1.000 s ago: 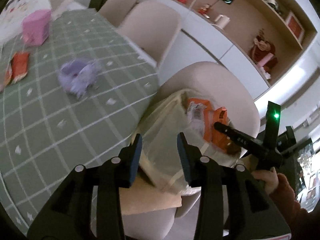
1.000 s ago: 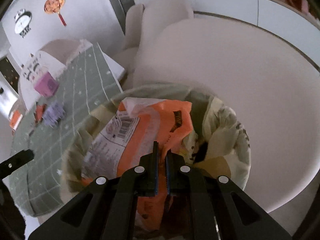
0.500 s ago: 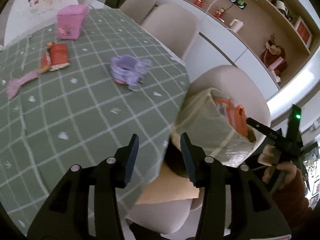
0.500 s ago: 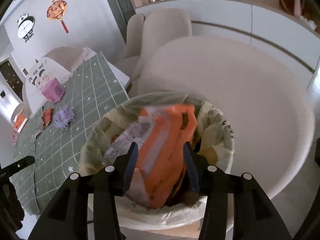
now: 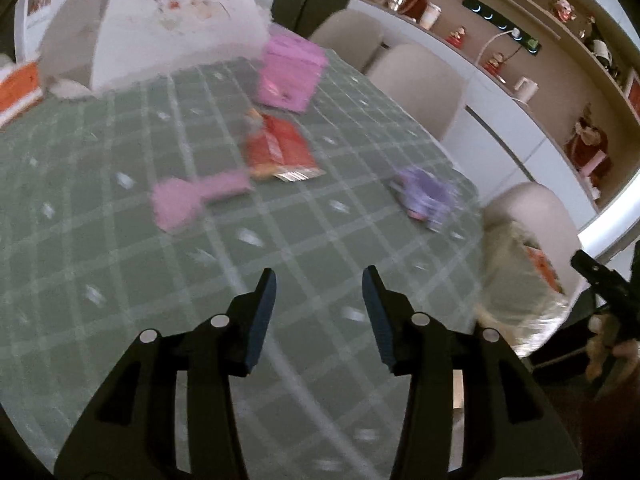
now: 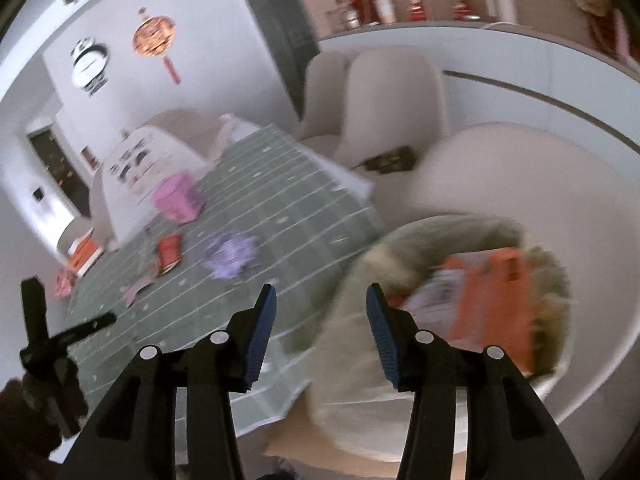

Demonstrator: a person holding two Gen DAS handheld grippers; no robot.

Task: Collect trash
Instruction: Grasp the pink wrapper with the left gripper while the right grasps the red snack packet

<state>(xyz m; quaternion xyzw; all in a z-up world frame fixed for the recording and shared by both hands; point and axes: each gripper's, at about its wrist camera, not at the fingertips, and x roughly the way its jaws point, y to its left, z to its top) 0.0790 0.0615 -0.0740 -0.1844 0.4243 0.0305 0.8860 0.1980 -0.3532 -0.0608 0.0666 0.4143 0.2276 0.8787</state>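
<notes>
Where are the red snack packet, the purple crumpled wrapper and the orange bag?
red snack packet [image 5: 280, 150], left wrist view, middle of its face
purple crumpled wrapper [image 5: 426, 196], left wrist view, its centre
orange bag [image 6: 496, 304], right wrist view, orange panel

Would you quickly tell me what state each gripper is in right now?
Left gripper: open, empty, over the table.
Right gripper: open, empty, jaws just opened, near the trash bag.

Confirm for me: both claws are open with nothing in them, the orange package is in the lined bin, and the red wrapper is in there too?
Not quite. The red wrapper lies on the green tablecloth, as the left wrist view shows. The rest holds: left claw and right claw are open with nothing between them, and the orange package sits in the lined bin.
</notes>
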